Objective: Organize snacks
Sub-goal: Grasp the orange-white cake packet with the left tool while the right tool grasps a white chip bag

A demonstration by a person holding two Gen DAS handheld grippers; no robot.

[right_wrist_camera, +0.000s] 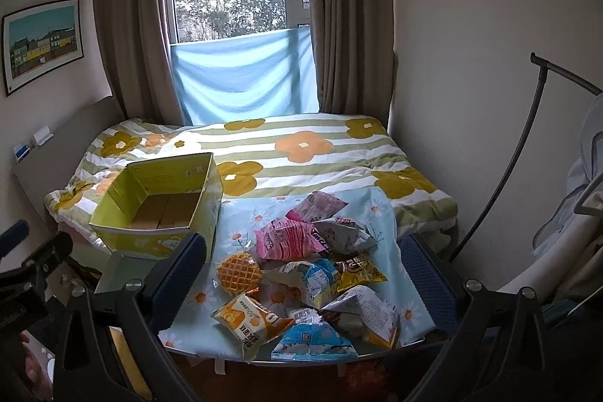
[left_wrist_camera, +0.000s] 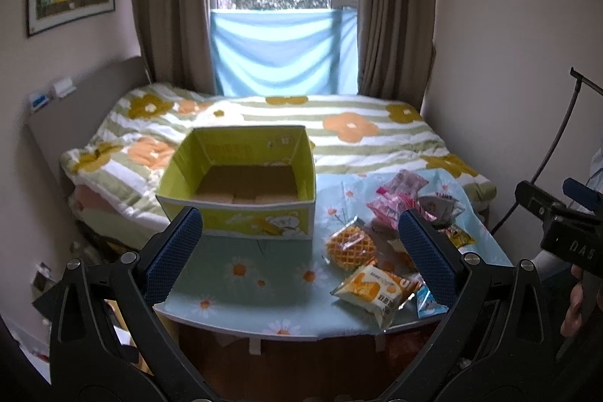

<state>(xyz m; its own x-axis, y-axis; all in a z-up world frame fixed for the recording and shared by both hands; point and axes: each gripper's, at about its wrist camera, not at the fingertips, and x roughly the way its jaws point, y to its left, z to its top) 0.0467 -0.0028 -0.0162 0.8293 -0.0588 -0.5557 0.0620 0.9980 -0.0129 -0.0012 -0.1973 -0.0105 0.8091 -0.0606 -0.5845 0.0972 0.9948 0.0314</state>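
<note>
On the daisy-print tablecloth [right_wrist_camera: 380,210], going left to right: the yellow-green cardboard box [right_wrist_camera: 158,202] stands open-topped at the table's left rear corner, bare brown floor showing inside; bare cloth lies in front of it up to the near edge; the snack packets [right_wrist_camera: 309,262] are heaped on the right half, a waffle [right_wrist_camera: 238,273] at their left, an orange-and-white packet [right_wrist_camera: 245,321] by the near edge; the floral duvet [right_wrist_camera: 301,153] rises just behind. The left gripper [left_wrist_camera: 301,251] gapes wide, holding nothing; the right gripper [right_wrist_camera: 303,275] likewise, above the heap.
</note>
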